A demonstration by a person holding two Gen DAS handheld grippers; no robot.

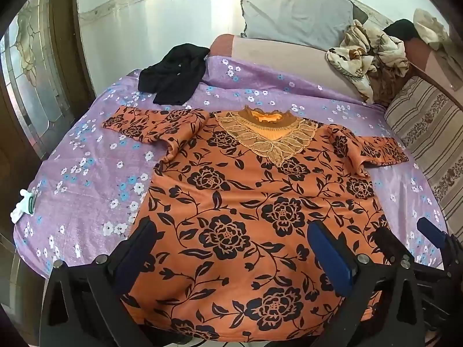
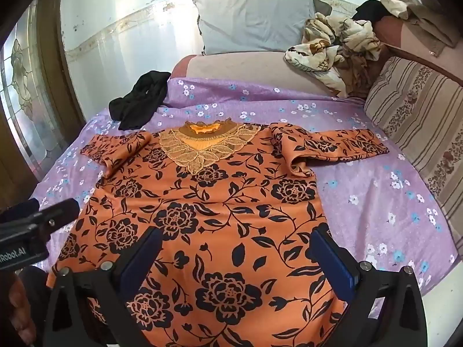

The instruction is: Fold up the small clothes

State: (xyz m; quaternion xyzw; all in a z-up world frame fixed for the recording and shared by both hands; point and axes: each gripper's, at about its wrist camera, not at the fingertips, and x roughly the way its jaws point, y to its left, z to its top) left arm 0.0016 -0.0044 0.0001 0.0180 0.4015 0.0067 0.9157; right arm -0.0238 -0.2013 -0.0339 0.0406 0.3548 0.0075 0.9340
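I have both tools, the left tool point(image 1: 231, 248) and the right tool point(image 2: 240, 254), spread wide and empty above the hem of the orange floral top point(image 1: 246, 202), which lies flat, sleeves out, on the purple bedsheet point(image 1: 86, 179).

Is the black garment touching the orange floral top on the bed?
Apart. The left wrist view shows a strip of purple sheet between the black garment and the orange floral top's sleeve; the right wrist view is too tight to tell.
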